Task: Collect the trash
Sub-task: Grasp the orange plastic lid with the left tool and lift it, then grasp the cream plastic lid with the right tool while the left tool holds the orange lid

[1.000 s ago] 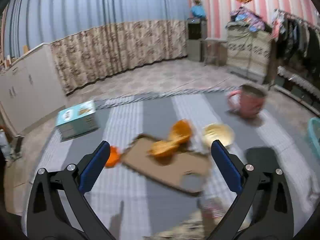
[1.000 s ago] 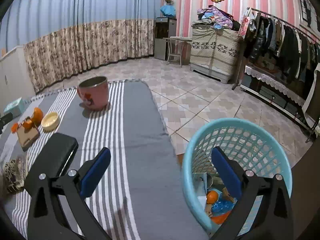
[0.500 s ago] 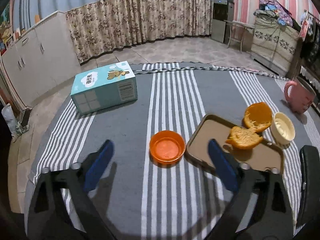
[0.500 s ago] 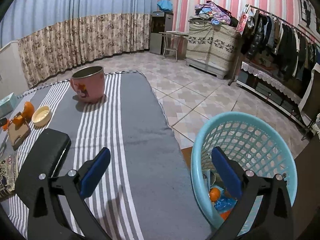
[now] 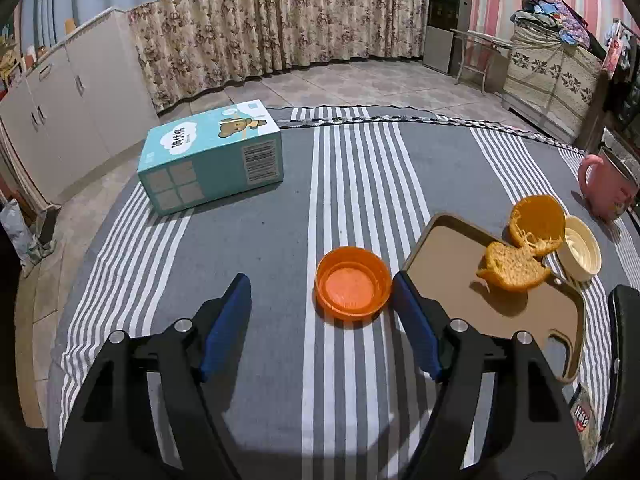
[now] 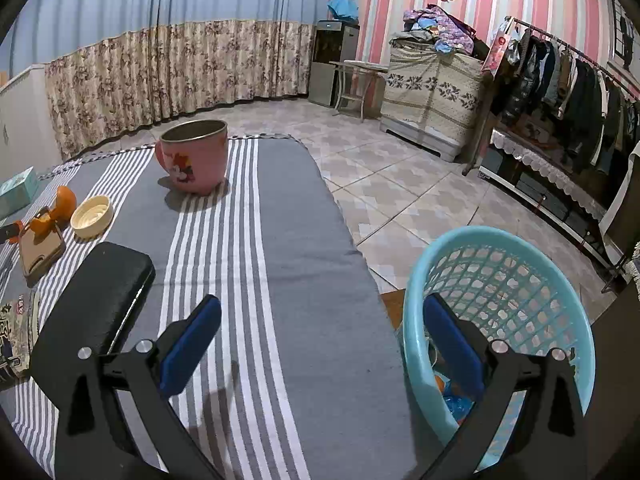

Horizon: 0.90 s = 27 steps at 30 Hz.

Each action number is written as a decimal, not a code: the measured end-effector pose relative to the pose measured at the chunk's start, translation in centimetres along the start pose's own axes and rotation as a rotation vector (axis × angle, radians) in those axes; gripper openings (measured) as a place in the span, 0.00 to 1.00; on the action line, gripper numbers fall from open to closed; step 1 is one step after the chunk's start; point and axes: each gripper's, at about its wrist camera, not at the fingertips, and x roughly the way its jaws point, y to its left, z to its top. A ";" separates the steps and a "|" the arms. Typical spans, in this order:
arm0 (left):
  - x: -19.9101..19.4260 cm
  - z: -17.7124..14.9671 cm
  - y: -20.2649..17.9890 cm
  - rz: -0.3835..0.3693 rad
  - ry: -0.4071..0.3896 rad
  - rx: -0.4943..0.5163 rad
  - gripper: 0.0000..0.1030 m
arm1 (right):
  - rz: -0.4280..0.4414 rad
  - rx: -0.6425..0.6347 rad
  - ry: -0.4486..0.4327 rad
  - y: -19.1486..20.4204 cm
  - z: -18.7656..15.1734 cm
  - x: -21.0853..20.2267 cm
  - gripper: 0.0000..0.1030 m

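Orange and shallow, a small bowl (image 5: 353, 286) was seen just ahead of the left gripper (image 5: 321, 286), nearer its right finger, and nothing was held between the spread fingers. Further right, orange peels (image 5: 520, 246) were laid on a brown tray (image 5: 448, 264), with a white cap (image 5: 580, 249) beside them. The right gripper (image 6: 322, 312) was held wide apart too, empty, over the striped cloth (image 6: 288, 240). To its right a blue basket (image 6: 532, 264) was found, with trash inside.
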 end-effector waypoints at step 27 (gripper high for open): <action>-4.6 1.5 0.9 -0.035 -0.241 0.007 0.38 | 0.149 -0.123 0.014 13.8 4.8 1.3 0.96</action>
